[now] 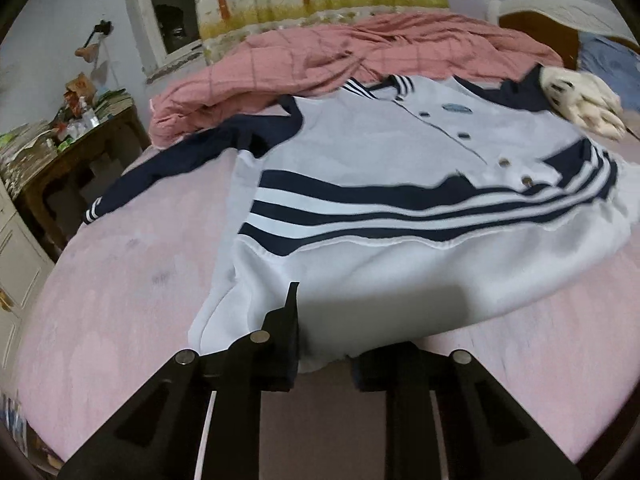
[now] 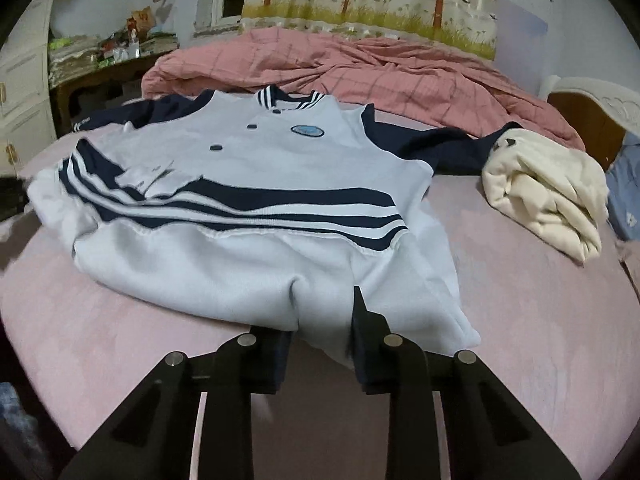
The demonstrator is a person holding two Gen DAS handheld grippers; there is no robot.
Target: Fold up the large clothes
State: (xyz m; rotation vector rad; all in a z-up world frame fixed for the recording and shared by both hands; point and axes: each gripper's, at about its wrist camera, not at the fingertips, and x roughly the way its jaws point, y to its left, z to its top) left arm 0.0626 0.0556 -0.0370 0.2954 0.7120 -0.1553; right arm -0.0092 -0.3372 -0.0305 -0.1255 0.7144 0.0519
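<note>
On the pink bed (image 1: 120,312) lies the white jacket (image 1: 400,152) with navy stripes, collar at the far side, sleeves spread left and right. My left fingers (image 1: 324,344) are pinched on its near hem, and my right fingers (image 2: 320,340) are likewise clamped on that hem. A folded cream garment (image 2: 548,200) sits to the right.

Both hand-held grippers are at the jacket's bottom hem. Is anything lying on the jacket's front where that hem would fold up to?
Nothing visible lies on the front of the white jacket with navy stripes. The folded cream garment covers only the end of its navy sleeve.
</note>
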